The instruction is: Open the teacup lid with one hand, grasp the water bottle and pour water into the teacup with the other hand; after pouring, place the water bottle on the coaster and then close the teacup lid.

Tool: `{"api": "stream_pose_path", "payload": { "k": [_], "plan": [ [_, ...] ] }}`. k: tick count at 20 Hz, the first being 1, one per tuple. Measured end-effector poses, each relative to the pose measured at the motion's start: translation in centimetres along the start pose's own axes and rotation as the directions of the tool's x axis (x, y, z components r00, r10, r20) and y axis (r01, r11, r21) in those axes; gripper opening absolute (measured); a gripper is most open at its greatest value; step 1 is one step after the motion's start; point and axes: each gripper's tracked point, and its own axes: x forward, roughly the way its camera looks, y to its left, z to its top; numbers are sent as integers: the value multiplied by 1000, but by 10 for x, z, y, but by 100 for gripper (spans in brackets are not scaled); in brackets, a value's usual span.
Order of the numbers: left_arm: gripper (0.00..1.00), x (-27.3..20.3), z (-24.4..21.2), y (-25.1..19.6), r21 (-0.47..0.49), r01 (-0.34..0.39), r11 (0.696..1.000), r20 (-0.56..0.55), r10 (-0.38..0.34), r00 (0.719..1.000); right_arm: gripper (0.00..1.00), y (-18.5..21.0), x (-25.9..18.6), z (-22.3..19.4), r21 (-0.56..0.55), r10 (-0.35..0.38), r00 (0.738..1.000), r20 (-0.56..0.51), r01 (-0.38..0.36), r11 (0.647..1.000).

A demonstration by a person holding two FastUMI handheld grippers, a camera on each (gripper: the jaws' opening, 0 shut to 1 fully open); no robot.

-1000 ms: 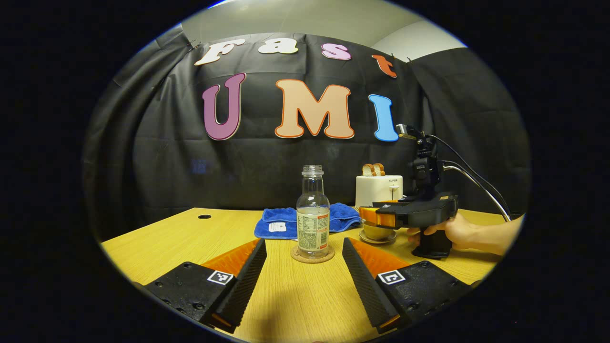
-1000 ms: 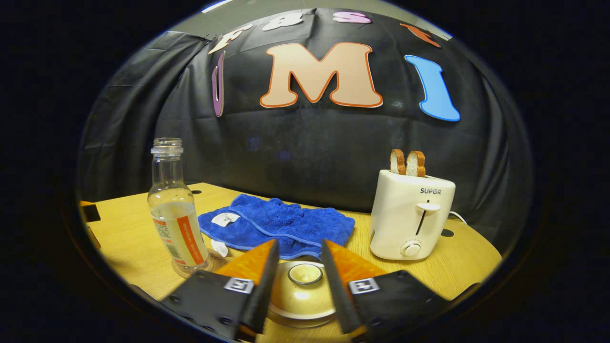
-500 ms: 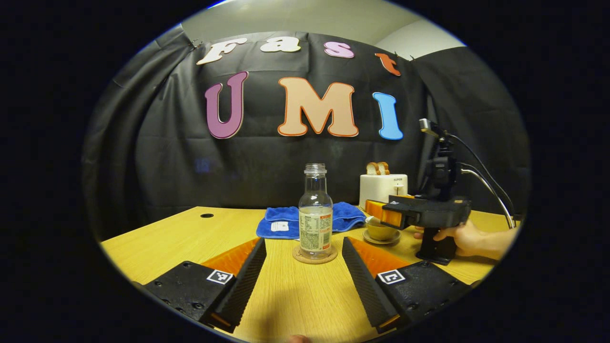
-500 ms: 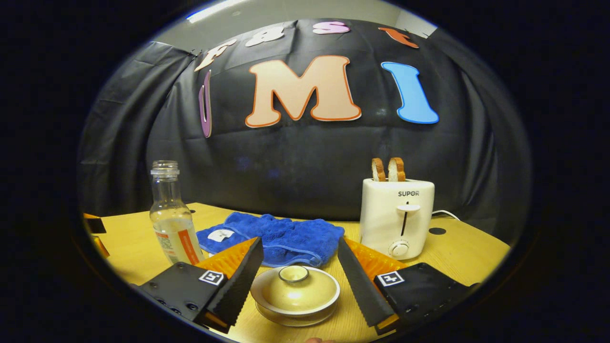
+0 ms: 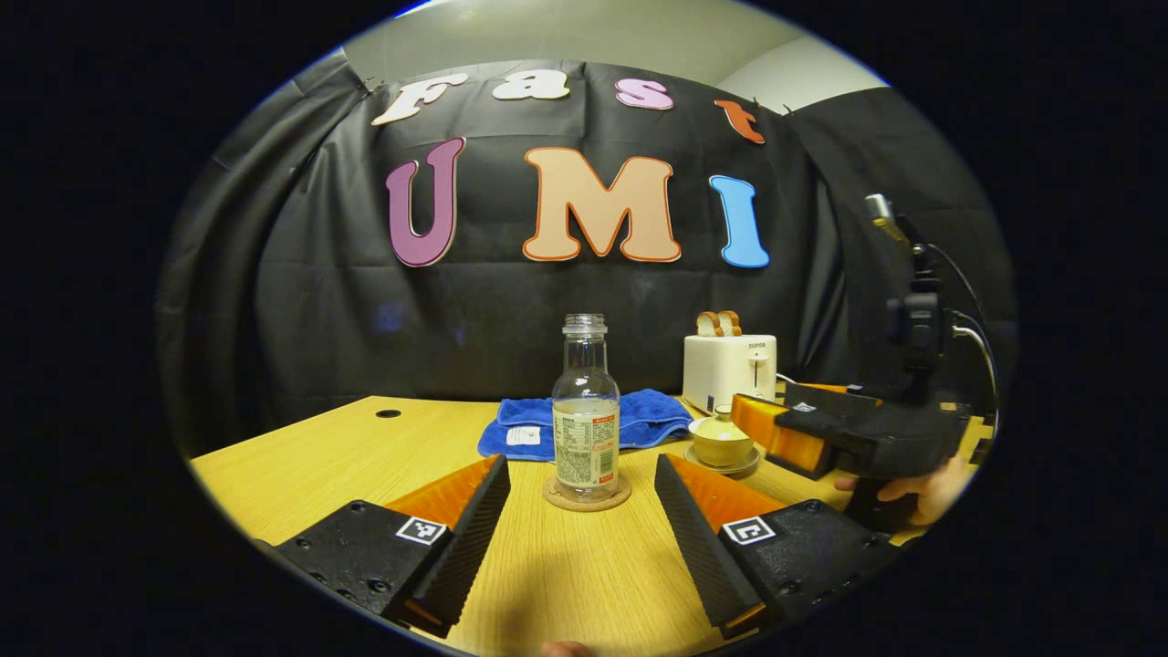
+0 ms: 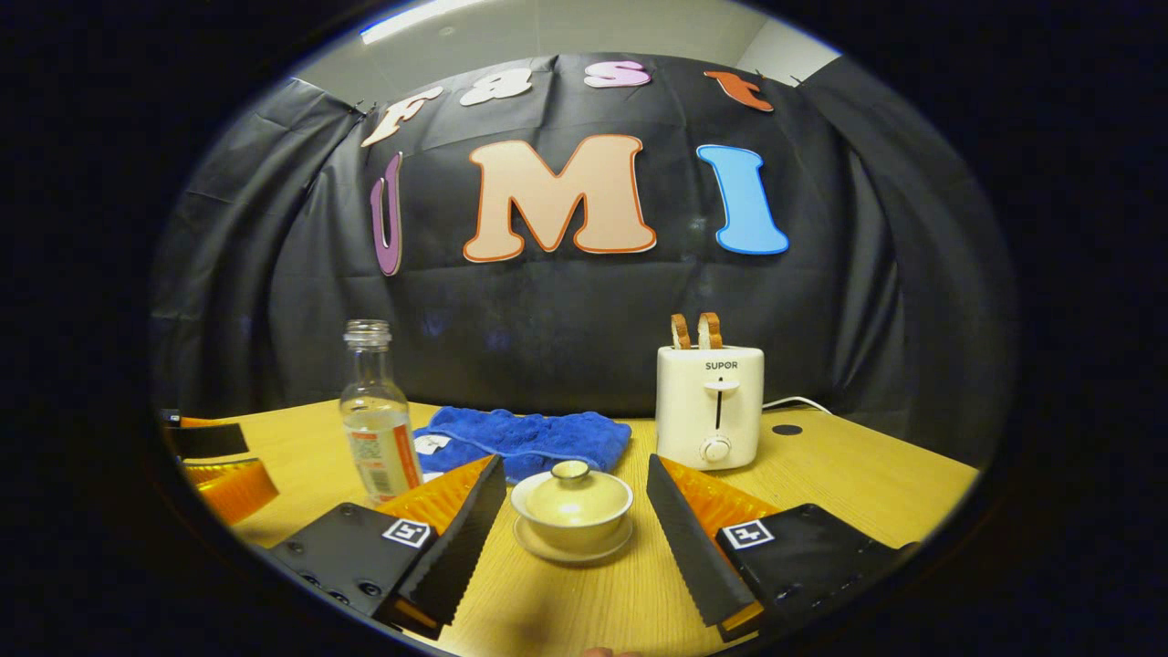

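Note:
An uncapped clear water bottle (image 5: 585, 411) with a label stands upright on a round cork coaster (image 5: 587, 494), straight ahead of my open left gripper (image 5: 581, 538). The bottle (image 6: 379, 433) appears again at the left of the right gripper view. A cream teacup (image 6: 572, 509) sits on its saucer with its lid (image 6: 571, 484) on top. My right gripper (image 6: 575, 547) is open, its fingers apart on either side of the cup and short of it. From the left gripper view, the teacup (image 5: 722, 443) stands right of the bottle, with the right gripper (image 5: 849, 433) held by a hand further right.
A blue towel (image 6: 525, 438) lies behind the cup and bottle. A white toaster (image 6: 709, 406) with two bread slices stands at the back right. The wooden table (image 5: 365, 452) ends at the black cloth wall.
The right gripper opened, letting go of the lid on the cup, and drew back and lower. The left gripper has hardly moved.

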Motion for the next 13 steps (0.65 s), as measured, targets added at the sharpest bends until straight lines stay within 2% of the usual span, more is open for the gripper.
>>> {"api": "stream_pose_path", "payload": {
  "k": [2, 4, 6, 7, 9, 11, 12, 13],
  "plan": [
    [93, -8, 0, -5, 1, -8, 1000, 0, 8, 1000, 98, 3, -28, 2, 3, -9, 1000, 4, 9, 1000],
    [93, -21, 1, -9, 2, -34, 999, 1, 34, 999, 99, 4, -53, 2, 4, -26, 1000, 2, 26, 1000],
    [93, -32, 2, -17, 3, -49, 999, 2, 49, 999, 99, 6, -75, 2, 1, -36, 999, 2, 36, 999],
    [93, -39, 1, -18, 4, -68, 998, 2, 68, 998, 94, 8, -85, 4, 2, -36, 999, 7, 36, 999],
    [93, -48, 1, -19, 4, -98, 995, 0, 98, 995, 100, 11, -102, 5, 1, -38, 999, 10, 38, 999],
    [94, -55, 1, -24, 4, -109, 994, 1, 109, 994, 99, 12, -115, 5, 2, -40, 999, 7, 40, 999],
    [93, -58, 1, -26, 5, -114, 993, -1, 114, 993, 94, 11, -121, 6, 1, -46, 999, 9, 46, 999],
    [93, -60, 1, -28, 5, -113, 994, -1, 113, 994, 99, 11, -126, 5, 1, -48, 999, 4, 48, 999]
  ]
}}
